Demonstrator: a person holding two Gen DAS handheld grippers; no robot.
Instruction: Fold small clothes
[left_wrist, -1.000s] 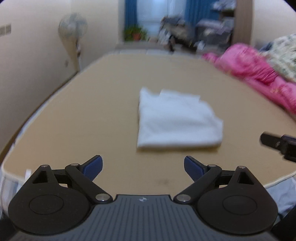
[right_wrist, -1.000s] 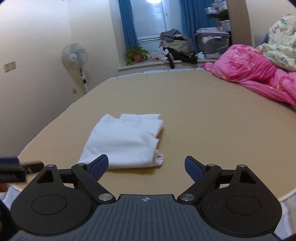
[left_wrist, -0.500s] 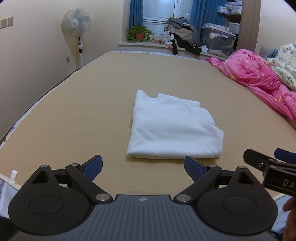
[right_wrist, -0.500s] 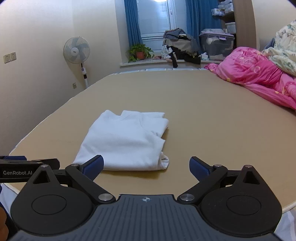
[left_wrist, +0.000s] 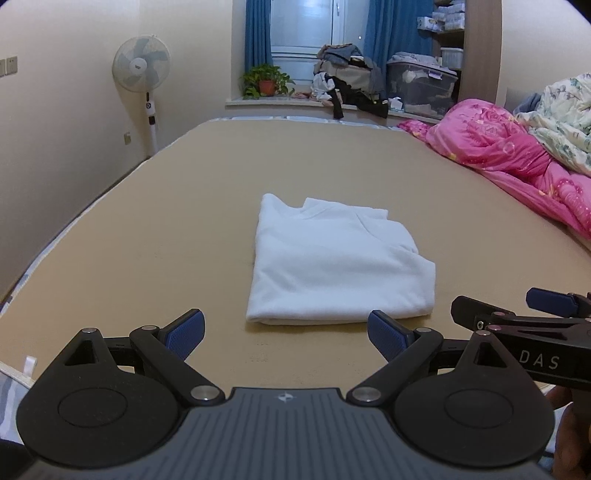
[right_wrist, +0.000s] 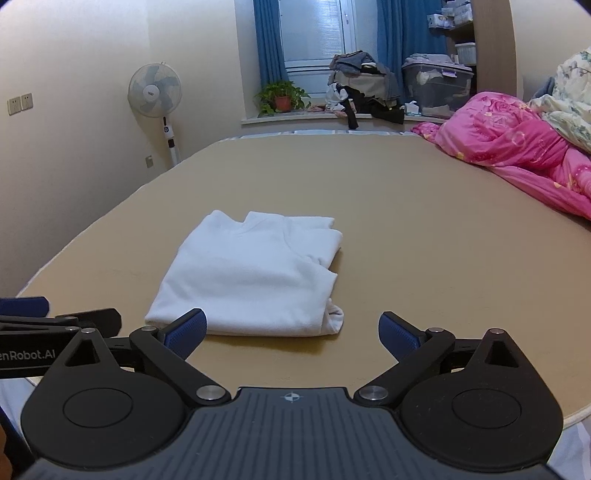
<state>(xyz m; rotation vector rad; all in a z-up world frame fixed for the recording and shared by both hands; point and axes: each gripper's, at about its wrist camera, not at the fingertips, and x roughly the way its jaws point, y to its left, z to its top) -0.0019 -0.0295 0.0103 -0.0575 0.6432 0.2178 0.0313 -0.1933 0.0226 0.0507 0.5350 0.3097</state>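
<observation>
A white garment (left_wrist: 338, 262) lies folded into a flat rectangle on the tan bed surface (left_wrist: 147, 229); it also shows in the right wrist view (right_wrist: 255, 273). My left gripper (left_wrist: 286, 332) is open and empty, just short of the garment's near edge. My right gripper (right_wrist: 291, 332) is open and empty, close in front of the garment's near right corner. The right gripper shows from the side at the right of the left wrist view (left_wrist: 517, 317). The left gripper shows at the left edge of the right wrist view (right_wrist: 55, 321).
A pink quilt (left_wrist: 509, 155) and a floral blanket (left_wrist: 561, 114) lie along the bed's right side. A standing fan (left_wrist: 142, 70) is by the left wall. A potted plant (left_wrist: 266, 83), piled clothes and a storage box (left_wrist: 421, 85) sit on the window sill.
Both grippers have drawn back toward the near edge of the bed and levelled out, still open. The folded garment has stayed in place.
</observation>
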